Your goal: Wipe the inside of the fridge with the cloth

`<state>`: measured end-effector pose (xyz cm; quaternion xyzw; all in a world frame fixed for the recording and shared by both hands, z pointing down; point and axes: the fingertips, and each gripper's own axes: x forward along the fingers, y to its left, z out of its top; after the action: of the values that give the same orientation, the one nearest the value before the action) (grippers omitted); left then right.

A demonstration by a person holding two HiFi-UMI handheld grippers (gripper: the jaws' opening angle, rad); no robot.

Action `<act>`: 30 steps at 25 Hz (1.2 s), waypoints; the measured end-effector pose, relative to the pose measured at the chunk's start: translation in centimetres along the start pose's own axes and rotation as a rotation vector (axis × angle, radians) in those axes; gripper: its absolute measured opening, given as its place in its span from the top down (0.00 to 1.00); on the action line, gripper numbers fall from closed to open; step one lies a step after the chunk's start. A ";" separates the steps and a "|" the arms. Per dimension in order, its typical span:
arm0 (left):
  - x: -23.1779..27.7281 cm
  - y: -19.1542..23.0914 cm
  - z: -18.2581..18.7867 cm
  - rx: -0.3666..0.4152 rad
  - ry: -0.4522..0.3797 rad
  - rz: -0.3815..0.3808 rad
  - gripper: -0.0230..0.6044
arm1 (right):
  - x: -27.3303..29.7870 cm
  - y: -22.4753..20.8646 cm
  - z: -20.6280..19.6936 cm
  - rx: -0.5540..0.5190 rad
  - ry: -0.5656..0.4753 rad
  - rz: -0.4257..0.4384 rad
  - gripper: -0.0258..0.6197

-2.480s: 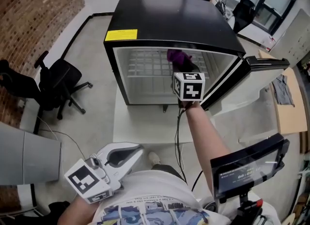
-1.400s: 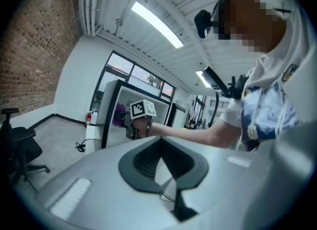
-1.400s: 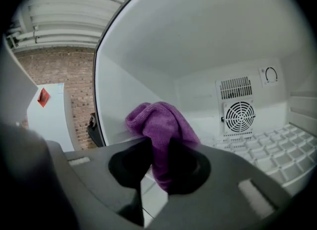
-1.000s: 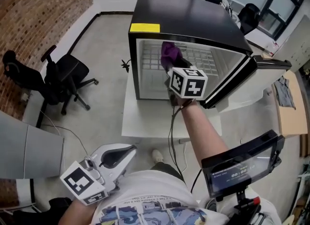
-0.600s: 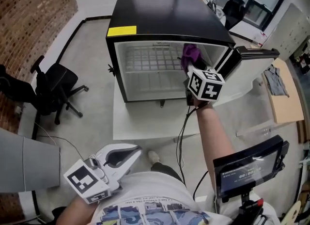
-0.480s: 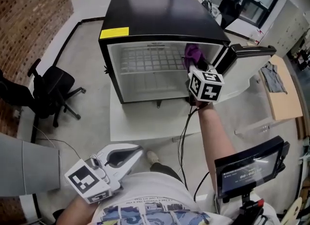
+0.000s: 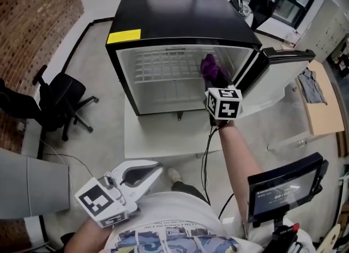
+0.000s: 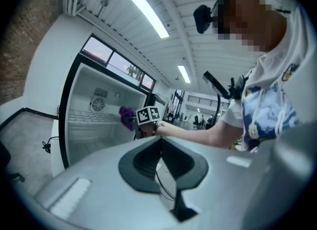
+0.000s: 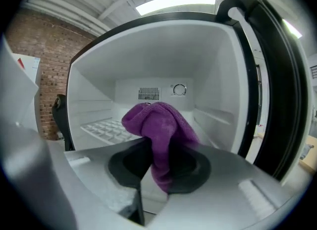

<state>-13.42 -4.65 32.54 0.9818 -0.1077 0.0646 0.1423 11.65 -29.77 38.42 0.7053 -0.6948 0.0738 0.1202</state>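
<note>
Well, the wiping looks to be under way but far from finished, as best I can judge; the right gripper [image 7: 216, 83] is clamped on the purple cloth [image 7: 209, 66], which bunches up out of its jaws, and it reaches into the open fridge [image 7: 180, 17] on the right side of the opening. Whether the cloth touches a wall I cannot tell; in the right gripper view it hangs in front of the white interior with space behind it. Nothing shows which surfaces have been done; the walls, the floor and the wire shelf [image 7: 163, 66] all look equally clean and white, so the back wall with its vent [image 9: 148, 93], the left side and the shelf may all be left to do.

The left gripper [image 7: 152, 169] is held low by the person's body, well apart from the fridge, its jaws together with nothing between them; it plays no part just now.

Around the fridge: the door [image 7: 283, 77] stands swung out to the right, close beside the working arm, and could hem in wide strokes; a cable [image 7: 204, 154] trails down from the right gripper and might snag on the fridge's front edge; the fridge sits on a low white platform [image 7: 163, 137]. An office chair [image 7: 60, 96] stands off to the left, clear of the work; a screen [image 7: 283, 186] sits near the person's right side.
</note>
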 end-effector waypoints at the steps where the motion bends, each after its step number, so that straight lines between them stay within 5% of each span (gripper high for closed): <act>1: 0.0 0.1 0.0 -0.001 -0.003 0.004 0.95 | 0.1 0.5 0.0 0.002 -0.001 0.008 0.84; 30: -7.3 1.5 -0.5 -0.023 -0.077 0.201 0.95 | 3.0 22.1 0.8 -0.035 -0.003 0.379 0.84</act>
<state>-20.92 -4.47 32.22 0.9661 -0.2118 0.0396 0.1423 -10.35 -32.98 39.95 0.5597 -0.8166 0.0820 0.1152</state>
